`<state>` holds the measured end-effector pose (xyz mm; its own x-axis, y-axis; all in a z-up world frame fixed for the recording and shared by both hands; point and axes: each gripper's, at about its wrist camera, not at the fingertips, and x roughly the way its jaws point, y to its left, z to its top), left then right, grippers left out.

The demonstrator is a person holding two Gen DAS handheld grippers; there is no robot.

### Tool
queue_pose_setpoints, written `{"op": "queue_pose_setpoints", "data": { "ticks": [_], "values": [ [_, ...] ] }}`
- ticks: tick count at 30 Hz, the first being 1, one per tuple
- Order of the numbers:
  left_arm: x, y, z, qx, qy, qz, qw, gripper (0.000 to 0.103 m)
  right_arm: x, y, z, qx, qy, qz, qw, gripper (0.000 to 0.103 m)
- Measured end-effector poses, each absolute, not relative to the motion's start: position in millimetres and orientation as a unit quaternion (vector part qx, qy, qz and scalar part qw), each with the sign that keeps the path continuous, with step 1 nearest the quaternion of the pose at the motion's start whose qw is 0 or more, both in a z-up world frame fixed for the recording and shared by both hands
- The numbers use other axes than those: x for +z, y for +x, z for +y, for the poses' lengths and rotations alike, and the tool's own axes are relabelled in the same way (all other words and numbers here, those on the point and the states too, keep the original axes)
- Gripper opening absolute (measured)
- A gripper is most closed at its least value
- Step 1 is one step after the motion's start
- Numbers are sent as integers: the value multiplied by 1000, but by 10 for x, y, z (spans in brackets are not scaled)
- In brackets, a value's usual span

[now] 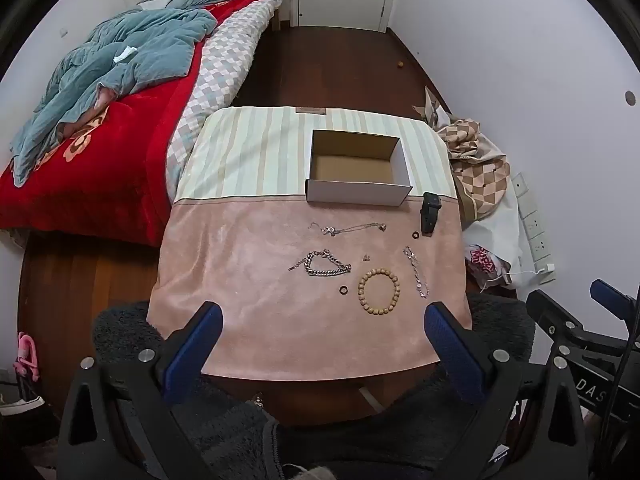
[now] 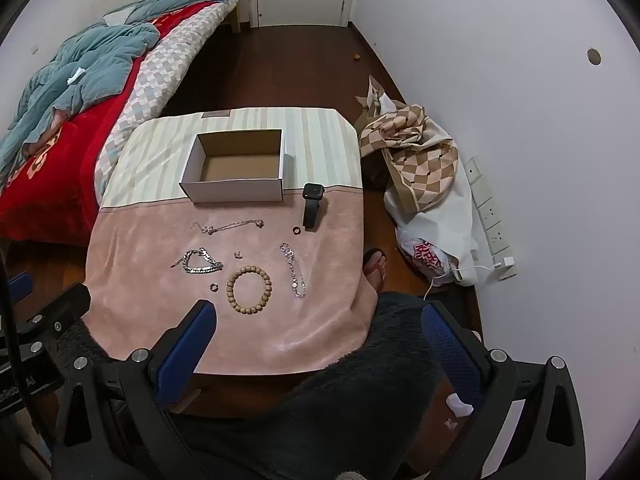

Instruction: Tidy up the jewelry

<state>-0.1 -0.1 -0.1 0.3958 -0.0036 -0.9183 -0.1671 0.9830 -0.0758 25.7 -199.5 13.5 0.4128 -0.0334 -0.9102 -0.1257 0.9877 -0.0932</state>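
Observation:
An open, empty cardboard box [image 1: 358, 200] [image 2: 236, 192] stands at the back of a cloth-covered table [image 1: 248, 272] [image 2: 136, 264]. In front of it lie a thin necklace [image 1: 348, 228] [image 2: 228, 226], a chunky silver chain [image 1: 322, 267] [image 2: 198, 264], a wooden bead bracelet [image 1: 379, 290] [image 2: 249, 289], a thin silver bracelet [image 1: 417, 272] [image 2: 294, 270], a black smartwatch [image 1: 430, 213] [image 2: 312, 204], two small dark rings [image 1: 416, 235] [image 1: 343, 289] and a tiny earring [image 1: 365, 257]. My left gripper [image 1: 322, 316] and right gripper [image 2: 316, 316] hover open and empty above the table's near edge.
A bed with a red blanket and teal duvet [image 1: 108, 92] [image 2: 72, 76] stands to the left. A checkered cloth pile and bags [image 1: 476, 168] [image 2: 420, 168] lie on the floor to the right by a wall power strip [image 2: 490, 216]. A foot in a sandal [image 2: 374, 266] is by the table.

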Motion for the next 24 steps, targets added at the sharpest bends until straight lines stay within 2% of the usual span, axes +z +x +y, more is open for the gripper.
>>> {"op": "queue_pose_setpoints", "data": {
  "ticks": [24],
  "values": [
    [11, -83, -30, 49, -76, 548, 831, 103, 170, 229, -2016, 19, -86, 540, 837, 103]
  ]
}}
